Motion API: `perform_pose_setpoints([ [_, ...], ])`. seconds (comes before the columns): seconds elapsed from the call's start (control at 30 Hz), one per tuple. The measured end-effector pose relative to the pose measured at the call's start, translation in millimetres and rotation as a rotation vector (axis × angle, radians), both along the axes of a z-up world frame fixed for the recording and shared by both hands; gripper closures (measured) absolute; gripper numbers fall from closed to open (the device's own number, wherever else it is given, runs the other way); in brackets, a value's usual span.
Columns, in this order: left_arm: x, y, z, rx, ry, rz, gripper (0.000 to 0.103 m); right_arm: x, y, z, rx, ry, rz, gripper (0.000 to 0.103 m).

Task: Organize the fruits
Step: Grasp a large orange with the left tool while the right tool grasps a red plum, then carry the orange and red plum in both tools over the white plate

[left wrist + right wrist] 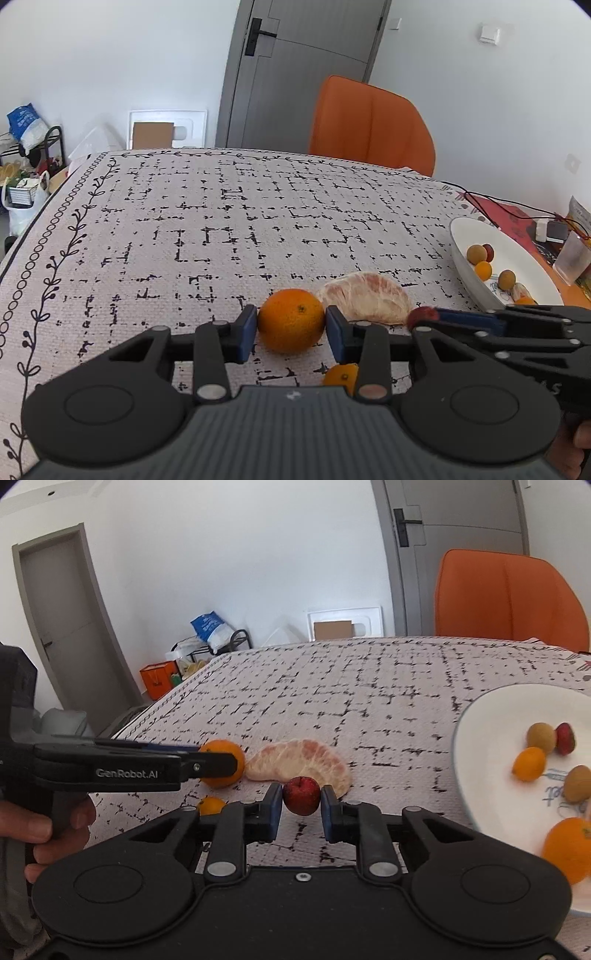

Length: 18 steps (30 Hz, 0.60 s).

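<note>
Left claw grips the orange w/ both pads on its sides, fruit resting on the tabletop. Right claw pinches the small red fruit likewise, prob. both bound for the white plate at 3 o'clock. Pomelo segment lies at 12, just behind. Small orange piece half hidden by claw linkage; plate cut off at frame edge.

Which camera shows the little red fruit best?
The right wrist view: the red fruit sits whole and centred between the right gripper pads. The left wrist view shows only a blurred sliver behind that gripper.
</note>
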<state>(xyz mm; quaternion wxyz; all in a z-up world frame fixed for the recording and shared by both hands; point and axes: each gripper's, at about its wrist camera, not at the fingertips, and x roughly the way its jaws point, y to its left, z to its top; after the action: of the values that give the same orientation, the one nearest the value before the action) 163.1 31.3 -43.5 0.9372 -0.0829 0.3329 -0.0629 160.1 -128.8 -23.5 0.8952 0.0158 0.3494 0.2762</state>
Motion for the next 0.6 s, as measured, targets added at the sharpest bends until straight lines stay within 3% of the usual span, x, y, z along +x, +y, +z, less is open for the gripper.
perform_pose_setpoints([
  [0.6, -28, -34, 41, 0.014, -0.106, -0.065, 0.065, -18, -40, 24, 0.042, -0.067, -0.076, 0.082],
])
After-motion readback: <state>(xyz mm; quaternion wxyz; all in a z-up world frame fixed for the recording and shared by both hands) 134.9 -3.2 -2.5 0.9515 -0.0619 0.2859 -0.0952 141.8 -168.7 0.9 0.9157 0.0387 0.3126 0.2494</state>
